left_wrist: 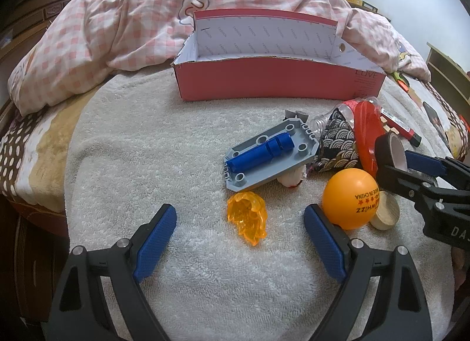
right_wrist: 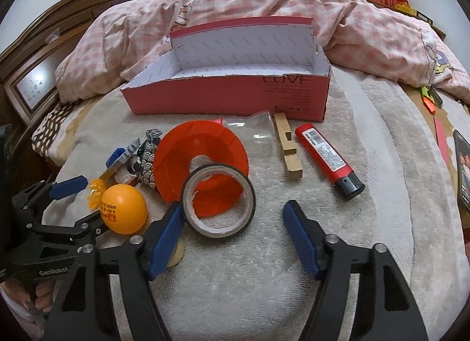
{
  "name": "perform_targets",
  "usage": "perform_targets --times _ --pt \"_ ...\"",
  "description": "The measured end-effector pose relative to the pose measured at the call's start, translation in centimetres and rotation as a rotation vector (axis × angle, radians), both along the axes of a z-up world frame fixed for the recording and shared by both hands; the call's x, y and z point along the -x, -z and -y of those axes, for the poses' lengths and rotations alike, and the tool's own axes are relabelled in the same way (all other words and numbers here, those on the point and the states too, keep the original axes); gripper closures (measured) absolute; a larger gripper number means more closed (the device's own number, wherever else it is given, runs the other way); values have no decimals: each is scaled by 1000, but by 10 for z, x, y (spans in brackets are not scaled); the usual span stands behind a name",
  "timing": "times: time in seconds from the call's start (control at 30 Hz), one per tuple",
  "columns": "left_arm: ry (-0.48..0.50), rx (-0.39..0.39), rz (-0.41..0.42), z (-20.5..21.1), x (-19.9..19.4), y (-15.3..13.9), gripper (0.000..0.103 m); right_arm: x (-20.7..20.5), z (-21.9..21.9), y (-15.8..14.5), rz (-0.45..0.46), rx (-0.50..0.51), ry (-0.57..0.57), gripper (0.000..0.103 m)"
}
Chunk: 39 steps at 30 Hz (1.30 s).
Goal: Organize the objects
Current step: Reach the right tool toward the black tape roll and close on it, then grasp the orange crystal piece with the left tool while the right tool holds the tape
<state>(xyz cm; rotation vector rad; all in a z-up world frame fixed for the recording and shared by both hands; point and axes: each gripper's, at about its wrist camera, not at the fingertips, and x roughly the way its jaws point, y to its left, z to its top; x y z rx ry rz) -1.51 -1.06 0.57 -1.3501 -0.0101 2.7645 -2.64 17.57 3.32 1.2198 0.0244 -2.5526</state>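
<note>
**While propped on edge inside the right claw's spread: tape roll first in line**

Propped up on its rim, tape roll [right_wrist: 218, 231], hollow core facing the right wrist camera, top leaning back on the red disc [right_wrist: 202, 147]. Resting on the grey towel [right_wrist: 367, 182], on the near side of the clutter, well short of the red box [right_wrist: 223, 97].

Core axis pointing roughly forward along the fingers, toward the box. So: flat faces fore and aft, curved black band turned out to the pads. Good news for a squeeze across the ring.

Already inside the span of the right gripper [right_wrist: 232, 206], but way off centre. Hugging the left-hand finger [right_wrist: 169, 232], touching or a hair off, too close to call. Well apart from the opposite one. Spread wide, that claw, clamped on nothing.

Judging from that: a nudge leftward to centre, then close. Worth watching for the roll tipping or wheeling away as the far pad sweeps in, with only the disc behind to brace it.

Just left of the roll, orange ball [right_wrist: 124, 208], and peeking out under the near finger a small wooden puck [right_wrist: 176, 253].

Further left again, left gripper [left_wrist: 240, 208], likewise gaping and holding nothing, straddling a clear orange flame piece [left_wrist: 246, 217], ball snug against its right-hand finger. Plainly the farther hand from the roll; right arm's job by any reading.

Dead ahead of both, the box, open-topped.
</note>
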Motion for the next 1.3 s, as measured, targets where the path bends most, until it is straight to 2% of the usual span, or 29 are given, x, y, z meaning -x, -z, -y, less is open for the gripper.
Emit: perform_targets --times 0.2,0.53,0.83,0.9,0.97,1.03,1.13,1.3 --pt "0 0 0 0 0 0 13 1 -7 0 -3 25 27 56" --pt "-2 -2 -3 0 -1 -1 13 -6 -18 -7 -6 57 67 56" --pt "-4 -1 -19 1 -10 -7 14 -32 -22 -9 3 -54 70 56" --pt "-5 -3 -22 1 -10 -7 18 -37 -22 -11 -1 -72 68 56" --pt "4 -3 -22 1 -10 -7 32 -40 -21 -11 -9 -92 62 56" --pt "11 -1 -22 0 -11 -5 38 -40 -18 -9 -17 -119 53 56" --pt "29 -5 -31 -2 -13 -6 52 -37 -16 -3 -5 -121 52 56" --pt "42 -5 -35 -3 -16 -7 64 -35 -17 -1 -12 -112 49 56"
